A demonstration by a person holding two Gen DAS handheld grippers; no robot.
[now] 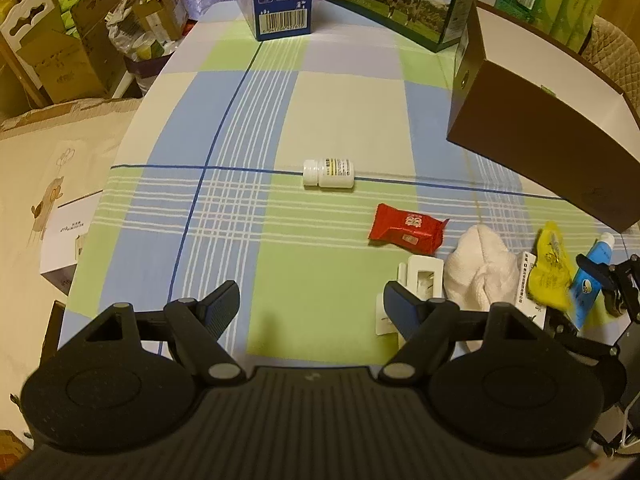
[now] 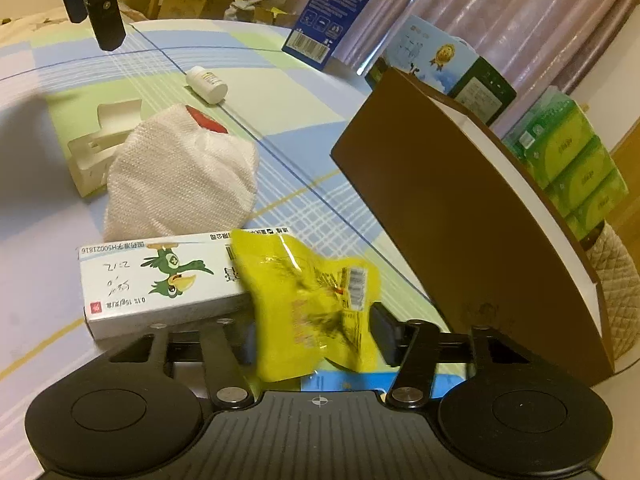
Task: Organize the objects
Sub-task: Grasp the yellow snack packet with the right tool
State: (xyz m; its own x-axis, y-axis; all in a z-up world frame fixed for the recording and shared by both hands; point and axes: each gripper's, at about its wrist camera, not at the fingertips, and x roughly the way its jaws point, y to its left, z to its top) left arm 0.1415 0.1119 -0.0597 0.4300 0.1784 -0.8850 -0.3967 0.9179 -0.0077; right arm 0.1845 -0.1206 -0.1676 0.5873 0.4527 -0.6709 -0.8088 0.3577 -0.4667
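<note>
A: What is your right gripper [image 2: 316, 332] doing?

B: It is clamped on a yellow packet [image 2: 316, 304]. The crinkled packet fills the gap between the two fingers, and it hangs blurred just over the worktop [image 2: 280, 92].

A: And your left gripper [image 1: 310, 304]?

B: Its fingers stand wide apart with nothing between them, over a green square of the checked cloth. In the right wrist view you see it at 11 o'clock, dark and raised above the worktop.

A: Where do the other things lie, seen from your left wrist?

B: A white bottle [image 1: 329, 174] lies on its side near the middle, on a blue line of the cloth. A red packet [image 1: 406, 230] lies at 4 o'clock from it. Below that, a white clip [image 1: 422, 280] sits just beside a rolled white cloth [image 1: 480, 276]. At 3 o'clock from the cloth are the yellow packet and a blue tube [image 1: 592, 280].

A: And from your right wrist?

B: A medicine box [image 2: 160, 280] with a green bird on it lies flat at 9 o'clock from the yellow packet, touching it. The white cloth sits just behind that box.

A: Where is the container?

B: A brown box [image 2: 452, 216] with a white inside stands at 2 o'clock on the worktop's right side. I cannot tell what is in it.
</note>
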